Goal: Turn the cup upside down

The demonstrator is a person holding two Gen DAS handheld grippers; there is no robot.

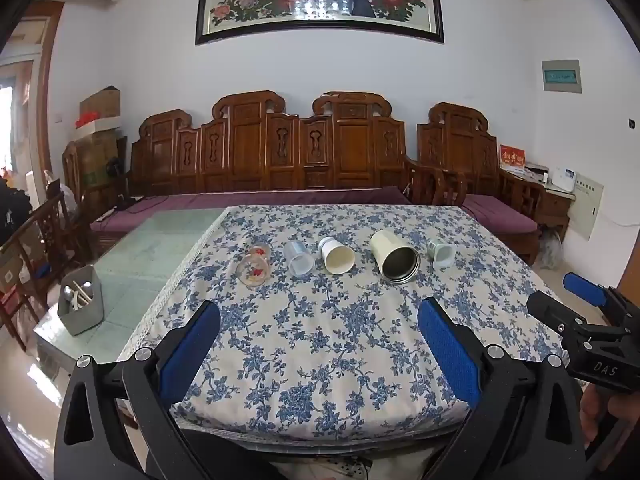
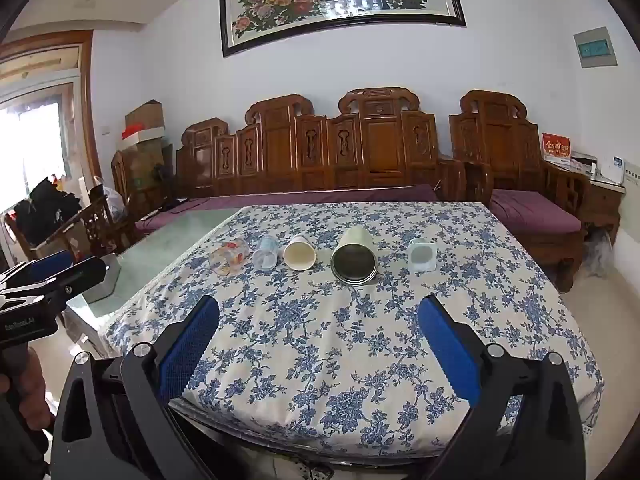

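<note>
Five cups lie on their sides in a row across the middle of the cloth [image 1: 320,340], mouths turned toward the cameras. From nine o'clock to three o'clock in the left wrist view they are: a glass [image 1: 254,266] with red flowers, a clear cup [image 1: 299,259], a paper cup [image 1: 337,255], a cream tumbler [image 1: 395,256] with a dark metal inside, and a small pale-green cup [image 1: 440,254]. None of them touch. The glass and the clear cup sit near each other; the green cup lies just beside the tumbler.

The left gripper [image 1: 320,344] hovers over the near part of the cloth at six o'clock, its blue fingers [image 1: 192,348] spread wide with nothing between them. The right gripper [image 2: 320,340] hovers likewise, fingers [image 2: 450,350] wide apart and empty. Both stay well short of the cups.

At nine o'clock, off the cloth on the glass tabletop [image 1: 160,248], stands a grey holder [image 1: 80,304] with spoons. A carved bench [image 1: 280,148] runs behind the table.
</note>
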